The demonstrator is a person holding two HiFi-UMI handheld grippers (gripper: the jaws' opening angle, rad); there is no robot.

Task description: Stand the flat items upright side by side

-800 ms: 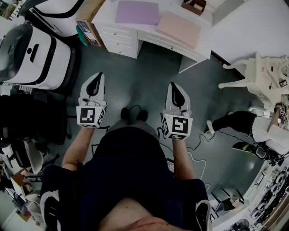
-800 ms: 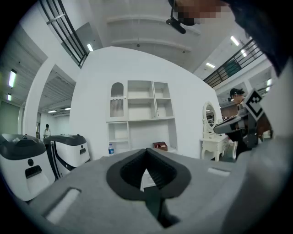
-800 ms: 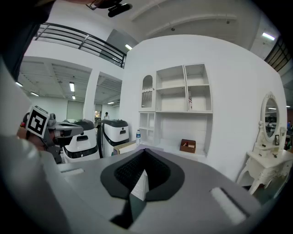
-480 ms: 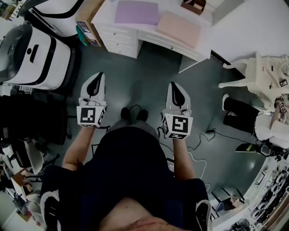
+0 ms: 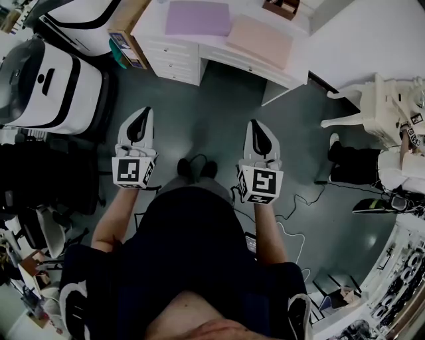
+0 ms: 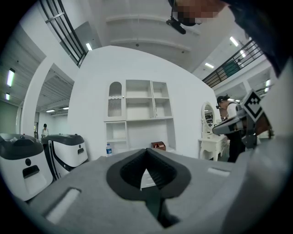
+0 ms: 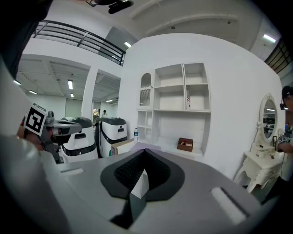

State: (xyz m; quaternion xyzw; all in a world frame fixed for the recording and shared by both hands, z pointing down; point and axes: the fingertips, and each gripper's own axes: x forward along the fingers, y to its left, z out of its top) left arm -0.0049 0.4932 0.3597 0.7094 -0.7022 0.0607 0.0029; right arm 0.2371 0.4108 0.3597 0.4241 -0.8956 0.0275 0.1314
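A person stands back from a white desk (image 5: 174,61), both forearms stretched forward side by side. The left gripper (image 5: 142,114) and right gripper (image 5: 255,126) point toward the desk, roughly level, over the grey floor in front of it. Each has its jaws pressed together with nothing between them. On the desk top a purple flat item (image 5: 197,18) lies flat, and a pink flat item (image 5: 261,41) lies just beside it, both well apart from the grippers.
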